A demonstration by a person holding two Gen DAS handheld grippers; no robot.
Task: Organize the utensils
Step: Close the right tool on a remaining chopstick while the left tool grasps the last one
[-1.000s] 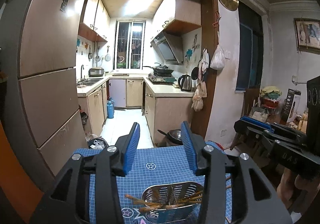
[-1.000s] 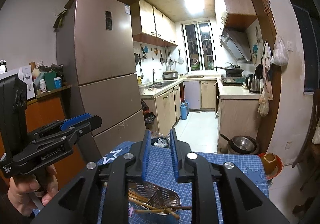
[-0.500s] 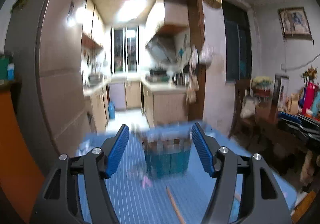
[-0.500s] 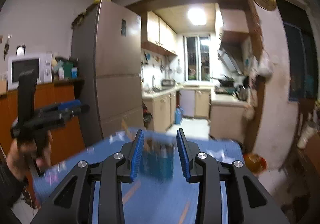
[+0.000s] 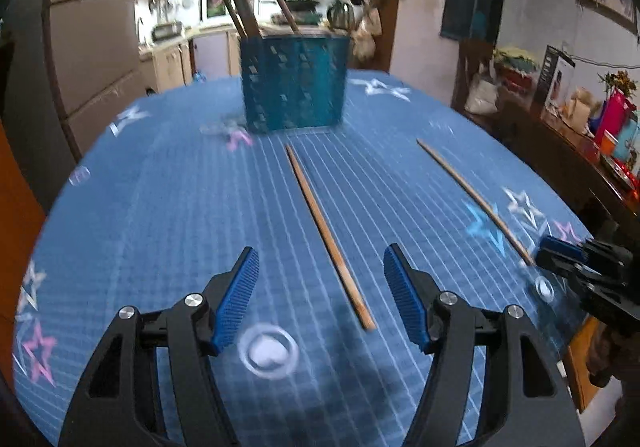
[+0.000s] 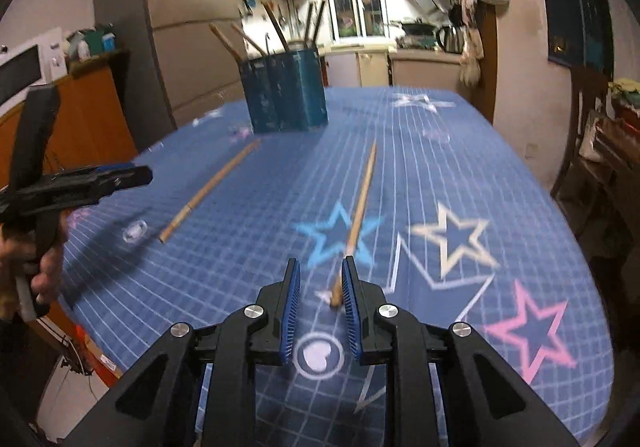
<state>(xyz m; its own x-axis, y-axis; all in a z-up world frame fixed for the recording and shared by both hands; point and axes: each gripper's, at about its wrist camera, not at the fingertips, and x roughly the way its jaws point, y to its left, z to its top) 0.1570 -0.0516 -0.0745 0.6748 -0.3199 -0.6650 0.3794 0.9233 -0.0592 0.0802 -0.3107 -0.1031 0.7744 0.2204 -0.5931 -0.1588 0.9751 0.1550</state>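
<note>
A blue perforated utensil holder (image 5: 294, 83) (image 6: 286, 91) stands at the far end of the blue star-print tablecloth (image 5: 160, 207), with several chopsticks upright in it. Two wooden chopsticks lie loose on the cloth. One chopstick (image 5: 324, 231) (image 6: 208, 191) runs between the jaws of my left gripper (image 5: 320, 257), which is open low over the cloth and touches nothing. The other chopstick (image 5: 472, 195) (image 6: 360, 207) ends at my right gripper (image 6: 320, 267). Its jaws are closing to a narrow gap, with the near tip beside the right pad, not pinched.
A hand holds the left gripper (image 6: 80, 183) at the table's left edge. A tall fridge (image 6: 180, 27) and an orange cabinet (image 6: 92, 115) stand to the left. A dark side table (image 5: 580, 151) crowded with items is on the right. The kitchen lies beyond.
Both grippers have dropped from above the holder to low over the near part of the cloth. The left jaws stand wider than a second ago. The two loose chopsticks have come into view.
</note>
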